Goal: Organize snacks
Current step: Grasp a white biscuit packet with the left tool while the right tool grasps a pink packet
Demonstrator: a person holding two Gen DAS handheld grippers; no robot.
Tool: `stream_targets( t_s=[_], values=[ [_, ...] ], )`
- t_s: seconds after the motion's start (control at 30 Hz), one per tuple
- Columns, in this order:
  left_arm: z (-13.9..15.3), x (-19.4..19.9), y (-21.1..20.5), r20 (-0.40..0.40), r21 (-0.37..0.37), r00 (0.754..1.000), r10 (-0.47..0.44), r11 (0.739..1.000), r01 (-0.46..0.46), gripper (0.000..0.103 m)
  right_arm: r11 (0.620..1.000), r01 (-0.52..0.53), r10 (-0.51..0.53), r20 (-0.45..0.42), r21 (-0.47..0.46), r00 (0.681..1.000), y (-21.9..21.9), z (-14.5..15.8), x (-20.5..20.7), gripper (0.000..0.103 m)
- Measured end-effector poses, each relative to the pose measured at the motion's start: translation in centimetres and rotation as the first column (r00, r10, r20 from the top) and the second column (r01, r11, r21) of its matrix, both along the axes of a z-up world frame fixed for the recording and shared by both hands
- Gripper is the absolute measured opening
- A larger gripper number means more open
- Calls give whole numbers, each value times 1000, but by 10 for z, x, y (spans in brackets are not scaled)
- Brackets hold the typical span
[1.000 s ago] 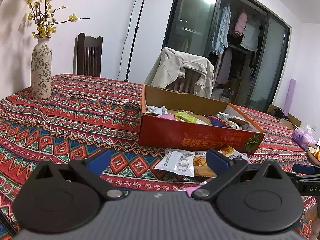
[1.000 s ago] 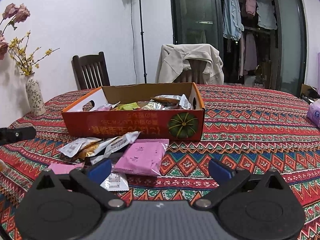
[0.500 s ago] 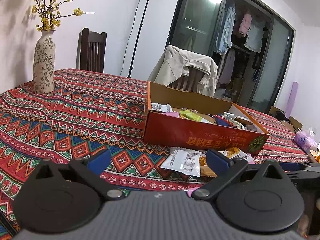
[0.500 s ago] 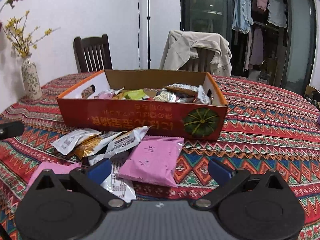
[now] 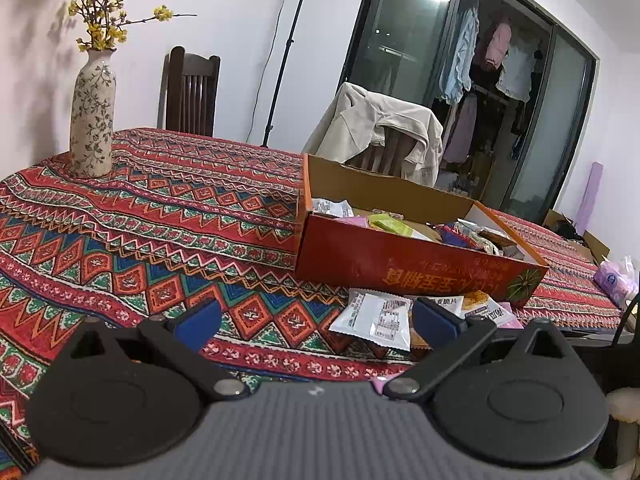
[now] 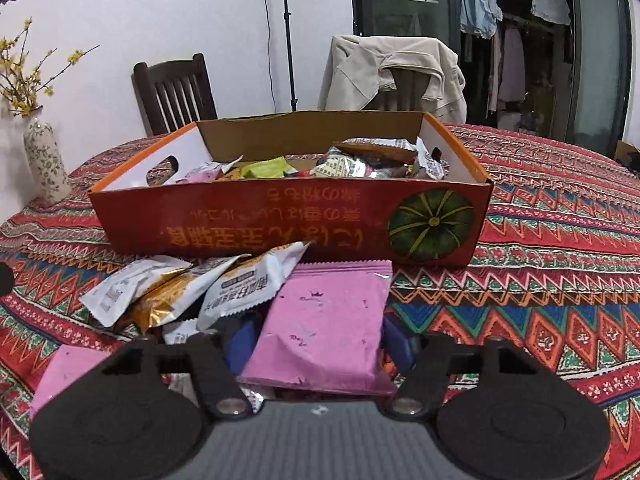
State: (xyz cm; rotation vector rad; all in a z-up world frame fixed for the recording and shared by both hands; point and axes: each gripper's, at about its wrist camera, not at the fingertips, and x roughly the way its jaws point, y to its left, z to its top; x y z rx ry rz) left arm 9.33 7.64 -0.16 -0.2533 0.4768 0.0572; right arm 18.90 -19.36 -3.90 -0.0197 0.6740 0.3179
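Note:
An orange cardboard box (image 6: 280, 224) with several snack packets inside stands on the patterned tablecloth; the left wrist view shows the box (image 5: 400, 264) too. Loose packets (image 6: 180, 292) lie in front of it. A pink snack packet (image 6: 324, 320) lies flat between the fingers of my right gripper (image 6: 320, 340). Its jaws are closing, and the blue pads touch both side edges of the packet. My left gripper (image 5: 316, 320) hangs open over the cloth with nothing between its fingers. A white packet (image 5: 376, 320) lies just beyond its right finger.
A second pink packet (image 6: 68, 372) lies at the near left. A flowered vase (image 5: 92, 120) stands at the table's far left. Behind the table are a dark wooden chair (image 6: 176, 96) and a chair draped with a beige jacket (image 5: 384, 132). A purple tissue pack (image 5: 614, 280) sits far right.
My right gripper moved forward and down over the pink packet, and its fingers closed in from wide open to the packet's sides. The left gripper barely moved.

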Motion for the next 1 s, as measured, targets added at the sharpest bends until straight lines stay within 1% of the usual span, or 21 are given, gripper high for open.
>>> stream_targets(
  t_s=[0.07,0.27,0.37,0.63,0.8,0.9,1.0],
  values=[
    [-1,1,-2,-6,2,1000,-3,1000,3,103,1000,2,-2,1,17,1000,-3,0,-1,61],
    [3,6,-5,-17,7,1000,-1,1000,1,103,998,23,-24,18,50,1000,-15,2,-6,61],
    [6,11,-7,-21,11,1000,-5,1000,5,103,997,35,-38,46,68,998,-23,5,-10,61],
    [11,39,-26,-68,64,996,-49,997,53,103,991,78,-89,104,105,991,-47,10,-13,61],
    [2,65,-42,-129,89,989,-79,992,91,103,984,101,-116,94,147,989,-60,9,-10,61],
    [-7,79,-46,-165,83,985,-41,995,55,103,982,93,-109,90,164,990,-63,8,-9,61],
    [-14,90,-45,-184,62,982,-42,997,55,103,981,80,-97,86,179,992,-65,7,-9,61]
  ],
)
